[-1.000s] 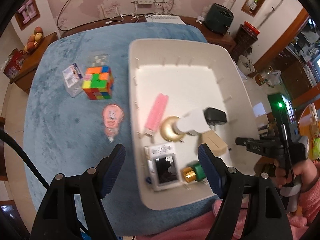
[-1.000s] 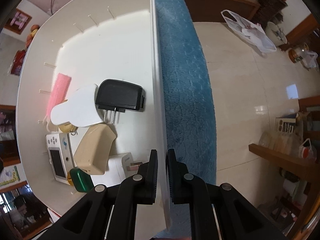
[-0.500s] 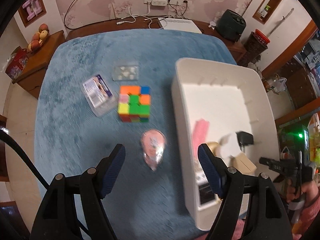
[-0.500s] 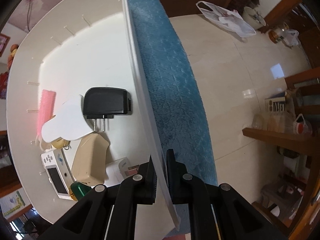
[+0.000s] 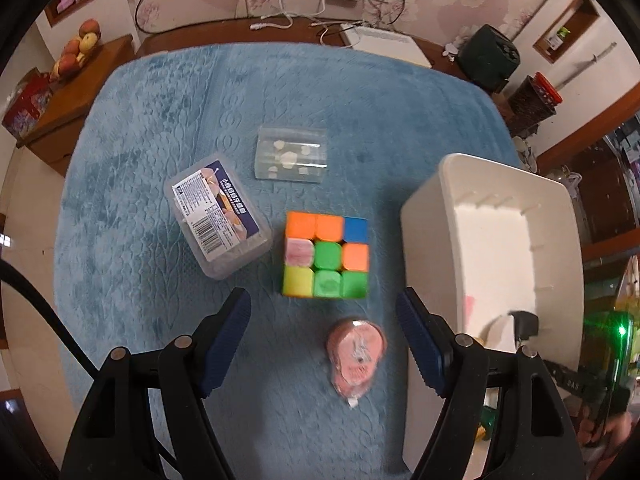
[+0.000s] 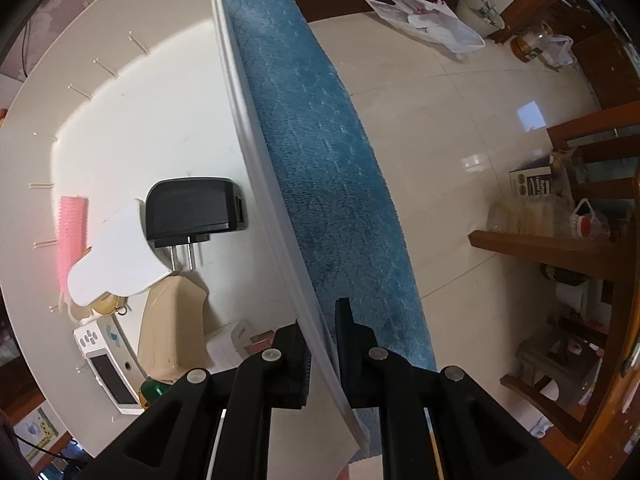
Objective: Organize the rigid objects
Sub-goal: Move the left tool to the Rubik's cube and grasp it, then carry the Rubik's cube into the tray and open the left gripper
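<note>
Overhead, the left gripper (image 5: 323, 338) points steeply down at the blue-covered desk (image 5: 132, 128), jaws wide apart and empty. Between its fingers lies a pink wrapped packet (image 5: 355, 354), long axis running away from the gripper. Just beyond sits a colourful puzzle cube (image 5: 326, 259), squared to the view, with two clear boxes farther out. Off to its right, the right gripper (image 6: 320, 354) points straight down, clamped on the white bin's (image 6: 240, 128) rim.
</note>
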A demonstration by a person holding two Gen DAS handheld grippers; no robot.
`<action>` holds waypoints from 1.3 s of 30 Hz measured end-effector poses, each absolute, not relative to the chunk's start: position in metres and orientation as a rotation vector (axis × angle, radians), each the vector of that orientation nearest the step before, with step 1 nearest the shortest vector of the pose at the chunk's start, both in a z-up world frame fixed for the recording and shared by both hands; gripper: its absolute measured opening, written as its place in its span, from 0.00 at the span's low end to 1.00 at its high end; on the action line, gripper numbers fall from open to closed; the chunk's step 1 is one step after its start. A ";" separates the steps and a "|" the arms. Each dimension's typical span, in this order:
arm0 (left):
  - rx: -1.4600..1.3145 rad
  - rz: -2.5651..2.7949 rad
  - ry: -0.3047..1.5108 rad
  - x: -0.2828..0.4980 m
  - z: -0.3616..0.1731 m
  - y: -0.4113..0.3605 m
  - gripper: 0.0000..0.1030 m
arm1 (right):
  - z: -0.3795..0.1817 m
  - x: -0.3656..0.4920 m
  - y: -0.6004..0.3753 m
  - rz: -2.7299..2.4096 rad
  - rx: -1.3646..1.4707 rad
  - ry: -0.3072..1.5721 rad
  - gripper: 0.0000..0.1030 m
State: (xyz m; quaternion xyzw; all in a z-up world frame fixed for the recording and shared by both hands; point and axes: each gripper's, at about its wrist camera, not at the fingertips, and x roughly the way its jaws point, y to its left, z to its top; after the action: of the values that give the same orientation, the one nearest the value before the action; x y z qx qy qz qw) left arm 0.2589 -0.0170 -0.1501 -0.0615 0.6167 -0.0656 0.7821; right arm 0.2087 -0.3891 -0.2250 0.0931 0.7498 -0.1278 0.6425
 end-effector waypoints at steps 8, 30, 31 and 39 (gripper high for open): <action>-0.167 -0.149 1.369 0.277 -0.175 -0.015 0.76 | -0.226 0.214 -0.385 -0.322 0.214 1.721 0.13; -0.194 -0.142 1.422 0.291 -0.201 -0.024 0.63 | -0.224 0.210 -0.385 -0.325 0.211 1.724 0.13; -0.193 -0.142 1.420 0.291 -0.200 -0.026 0.63 | -0.225 0.210 -0.385 -0.324 0.209 1.724 0.13; -0.155 -0.139 1.388 0.279 -0.187 -0.033 0.62 | -0.224 0.210 -0.376 -0.306 0.184 1.724 0.13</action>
State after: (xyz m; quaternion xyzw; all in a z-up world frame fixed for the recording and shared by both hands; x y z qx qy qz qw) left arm 0.2792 -0.0328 -0.1874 -0.0713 0.6383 -0.0641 0.7638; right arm 0.2099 -0.3764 -0.2244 0.0804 0.7548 -0.1338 0.6371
